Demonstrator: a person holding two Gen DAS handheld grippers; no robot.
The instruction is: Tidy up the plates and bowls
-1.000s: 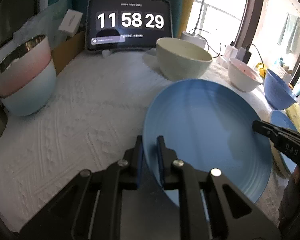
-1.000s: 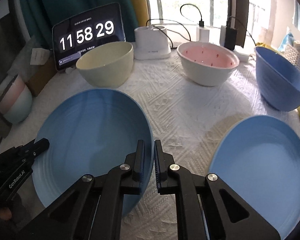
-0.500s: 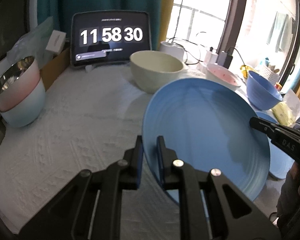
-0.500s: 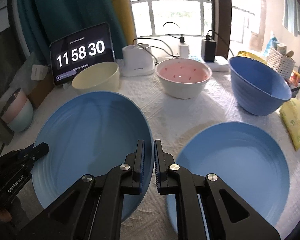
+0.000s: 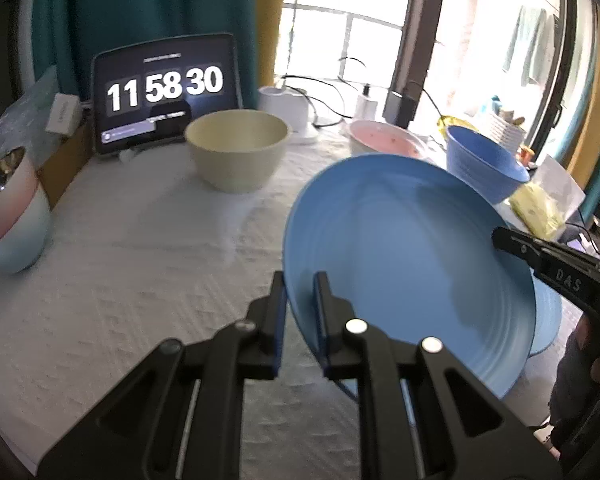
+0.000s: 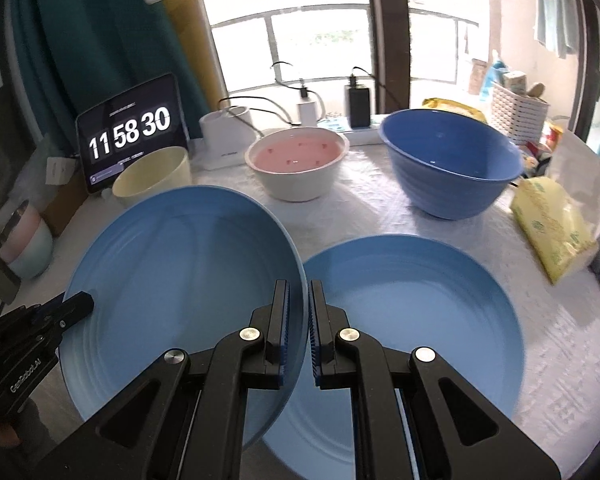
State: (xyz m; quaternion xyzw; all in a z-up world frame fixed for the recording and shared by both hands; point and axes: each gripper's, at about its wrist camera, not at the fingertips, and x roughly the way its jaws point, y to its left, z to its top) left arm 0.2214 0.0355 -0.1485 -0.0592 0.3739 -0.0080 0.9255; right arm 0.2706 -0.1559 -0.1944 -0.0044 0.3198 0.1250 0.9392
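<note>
Both grippers hold one blue plate (image 5: pixel 412 248) in the air by opposite rims. My left gripper (image 5: pixel 300 280) is shut on its left rim. My right gripper (image 6: pixel 299 288) is shut on its right rim; the plate also shows in the right wrist view (image 6: pixel 180 280). It partly overlaps a second blue plate (image 6: pixel 416 308) that lies on the white cloth, whose edge shows in the left wrist view (image 5: pixel 548 320). Behind stand a cream bowl (image 5: pixel 238 148), a pink-lined bowl (image 6: pixel 298 164) and a large blue bowl (image 6: pixel 452 160). Two stacked pink and pale blue bowls (image 5: pixel 8 216) stand at far left.
A tablet clock (image 5: pixel 166 92) leans at the back. A white charger base (image 6: pixel 226 136) with cables and plugs stands by the window. A yellow packet (image 6: pixel 552 224) lies at the right edge. White textured cloth (image 5: pixel 120 264) covers the table.
Both grippers have lifted the held plate and carried it right, so it now overlaps the second plate. The clock went from 11:58:29 to 11:58:30.
</note>
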